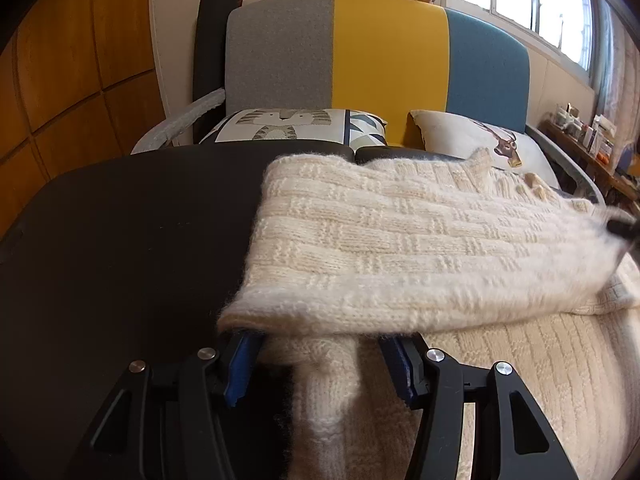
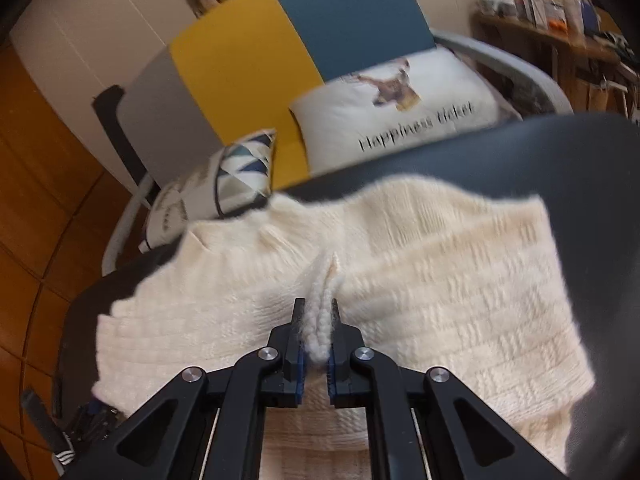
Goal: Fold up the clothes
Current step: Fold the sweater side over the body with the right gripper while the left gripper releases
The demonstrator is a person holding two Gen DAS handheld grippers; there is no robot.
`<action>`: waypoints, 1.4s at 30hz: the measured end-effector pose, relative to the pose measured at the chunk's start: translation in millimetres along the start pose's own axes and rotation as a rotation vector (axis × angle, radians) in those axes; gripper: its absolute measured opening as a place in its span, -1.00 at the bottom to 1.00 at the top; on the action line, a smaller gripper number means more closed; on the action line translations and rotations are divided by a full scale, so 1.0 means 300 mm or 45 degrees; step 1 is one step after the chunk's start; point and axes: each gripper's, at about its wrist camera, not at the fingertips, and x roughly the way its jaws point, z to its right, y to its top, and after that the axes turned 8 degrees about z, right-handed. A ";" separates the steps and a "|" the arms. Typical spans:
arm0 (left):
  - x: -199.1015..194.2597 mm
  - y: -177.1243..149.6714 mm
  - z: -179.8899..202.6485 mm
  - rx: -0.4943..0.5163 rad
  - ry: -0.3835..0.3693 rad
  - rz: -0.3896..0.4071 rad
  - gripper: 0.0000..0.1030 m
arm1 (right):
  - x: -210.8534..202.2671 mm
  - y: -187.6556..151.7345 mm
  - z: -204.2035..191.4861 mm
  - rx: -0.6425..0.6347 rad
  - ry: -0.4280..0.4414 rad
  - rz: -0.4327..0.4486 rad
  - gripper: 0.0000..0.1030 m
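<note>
Currently: cream knit sweater lies on a dark table, covering its right half, one layer folded back over the rest; left gripper at the near edge, fingers spread apart, fabric between them but not pinched; right gripper clamped on a bunched ridge of sweater; beyond the far edge, pillows against a grey-yellow-blue headboard.

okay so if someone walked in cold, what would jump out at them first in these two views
A cream knitted sweater sprawls across a dark table. The right gripper pinches a ridge of it; the left gripper stands open under a fold. Behind, a grey, yellow and blue sofa draws the eye.
</note>
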 end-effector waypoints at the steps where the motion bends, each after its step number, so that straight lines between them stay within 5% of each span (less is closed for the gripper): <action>1: 0.001 -0.001 0.002 0.005 0.003 -0.001 0.13 | 0.023 -0.020 0.015 0.000 -0.011 -0.028 -0.88; 13: -0.123 -0.042 -0.003 0.116 -0.068 -0.024 0.16 | 0.017 -0.071 0.047 -0.027 0.066 0.081 -0.82; 18: -0.226 -0.057 -0.083 0.124 0.029 0.026 0.20 | -0.008 -0.028 0.067 0.005 0.128 -0.027 -0.57; 21: -0.252 -0.012 -0.119 0.090 0.062 0.101 0.20 | -0.114 -0.003 0.049 -0.075 -0.008 0.111 -0.47; 25: -0.223 0.067 -0.101 0.045 0.059 0.169 0.28 | -0.196 -0.009 -0.068 -0.276 0.102 0.180 -0.47; 28: -0.123 0.122 -0.008 0.108 0.051 0.137 0.31 | -0.159 -0.042 -0.193 -0.447 0.144 0.105 -0.50; 32: -0.016 0.147 0.085 0.199 0.102 0.052 0.31 | -0.084 -0.095 -0.270 -0.579 0.040 0.021 -0.50; 37: -0.021 0.108 0.092 0.149 0.070 0.079 0.44 | -0.143 -0.062 -0.089 -0.132 0.068 0.090 -0.47; 42: 0.008 0.051 0.084 0.090 0.121 0.036 0.48 | -0.110 -0.061 0.116 0.192 0.040 -0.001 -0.40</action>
